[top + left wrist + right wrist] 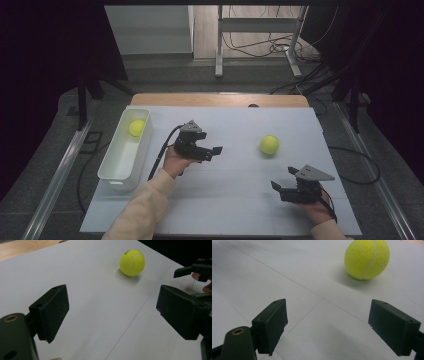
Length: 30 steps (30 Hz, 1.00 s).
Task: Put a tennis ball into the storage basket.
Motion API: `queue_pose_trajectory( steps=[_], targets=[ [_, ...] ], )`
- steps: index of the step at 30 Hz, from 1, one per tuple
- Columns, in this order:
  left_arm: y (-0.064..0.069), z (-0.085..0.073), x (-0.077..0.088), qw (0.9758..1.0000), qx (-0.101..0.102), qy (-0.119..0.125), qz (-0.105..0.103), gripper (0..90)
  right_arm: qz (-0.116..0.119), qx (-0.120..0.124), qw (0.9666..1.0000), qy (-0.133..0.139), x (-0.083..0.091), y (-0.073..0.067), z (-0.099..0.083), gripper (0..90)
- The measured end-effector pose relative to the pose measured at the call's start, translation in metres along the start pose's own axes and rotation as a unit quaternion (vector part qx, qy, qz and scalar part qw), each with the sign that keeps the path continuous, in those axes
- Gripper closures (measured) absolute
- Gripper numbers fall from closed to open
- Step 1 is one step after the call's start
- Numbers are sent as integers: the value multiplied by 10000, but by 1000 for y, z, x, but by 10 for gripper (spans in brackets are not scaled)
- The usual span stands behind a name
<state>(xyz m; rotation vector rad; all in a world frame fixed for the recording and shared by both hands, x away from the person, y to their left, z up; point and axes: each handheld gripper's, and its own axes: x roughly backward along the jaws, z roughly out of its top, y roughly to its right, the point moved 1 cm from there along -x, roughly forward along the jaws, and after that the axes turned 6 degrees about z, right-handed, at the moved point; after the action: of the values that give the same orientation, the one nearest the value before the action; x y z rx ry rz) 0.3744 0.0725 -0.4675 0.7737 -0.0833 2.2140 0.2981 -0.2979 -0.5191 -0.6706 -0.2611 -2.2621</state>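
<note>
A yellow-green tennis ball [269, 145] with a pale curved seam lies on the pale grey table [240, 200]. Another yellow ball [137, 128] sits in the white bin [116, 170]. Both grippers are black, the sleeve [142, 210] cream.

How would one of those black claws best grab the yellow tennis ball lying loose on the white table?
Probably around the middle of the fuzzy yellow tennis ball, one pad on each side. It is round, so any side serves. It sits alone on the white table top, and the open left gripper already faces it, so coming level from that side looks simplest.
</note>
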Motion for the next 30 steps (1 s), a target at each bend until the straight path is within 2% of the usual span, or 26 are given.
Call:
queue_pose_trajectory(
  steps=[16,30],
  targets=[
    [10,0,-24,9997,-134,-180,-125,120,9,16,10000,-20,-1,0,0,160],
    [23,7,-45,9987,-314,-329,-229,120,1,-21,10000,-26,1,-1,-1,160]
  ],
)
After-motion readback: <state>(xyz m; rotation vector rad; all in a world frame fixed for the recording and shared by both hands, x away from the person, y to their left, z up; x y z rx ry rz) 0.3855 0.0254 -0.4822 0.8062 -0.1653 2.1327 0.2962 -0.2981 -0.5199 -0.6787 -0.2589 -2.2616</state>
